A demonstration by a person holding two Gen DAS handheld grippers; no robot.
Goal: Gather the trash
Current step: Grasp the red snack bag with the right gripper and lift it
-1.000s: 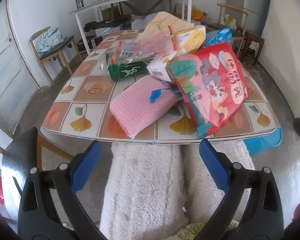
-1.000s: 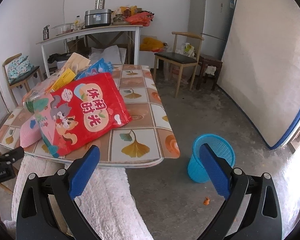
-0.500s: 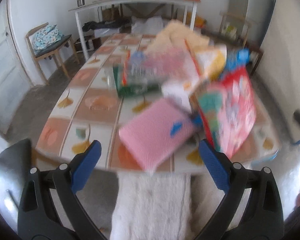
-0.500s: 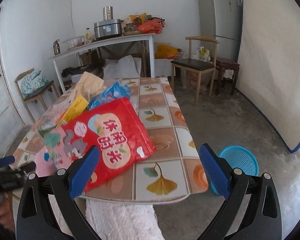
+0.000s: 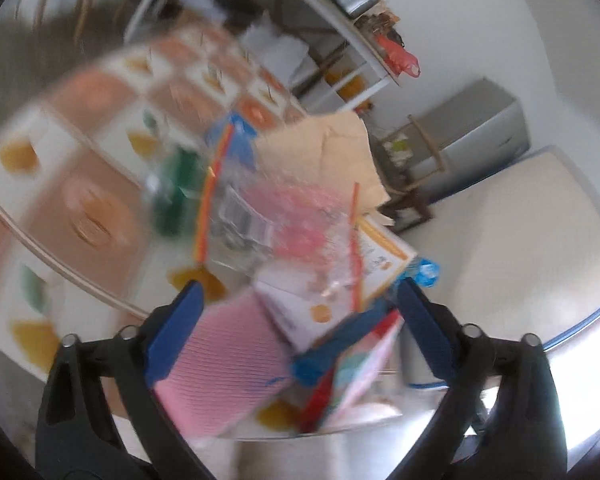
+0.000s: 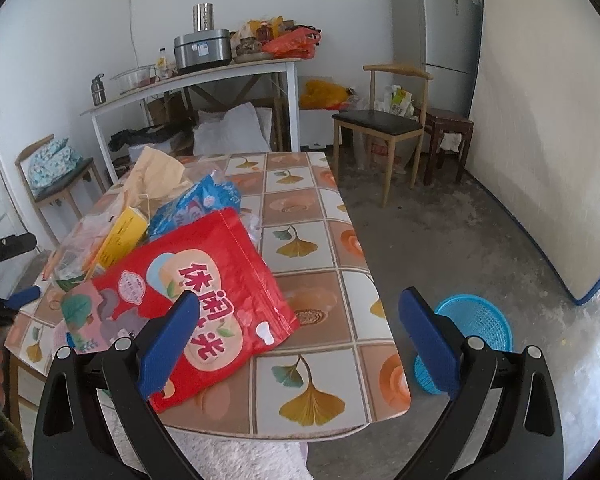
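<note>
The left claw (image 5: 298,326) is closing, its jaws wide around the near end of the trash heap, a pink packet (image 5: 220,368) and a white box (image 5: 296,308) between them, neither visibly pressed. The right claw (image 6: 298,338) hangs open above the counter (image 6: 320,208), with the red bag (image 6: 204,276) just beyond its left finger and the blue basket (image 6: 476,320) on the floor past its right finger.

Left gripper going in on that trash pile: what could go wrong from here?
The left gripper is closing with the pink packet and white box both between its fingers, so it may grab two items or pinch neither cleanly. The pile is loosely stacked: a nudge could slide the red snack bag, which lies near the table's front edge, onto the floor. The blue basket sits on the floor beyond the table's right side, so a long carry could drop something.
</note>
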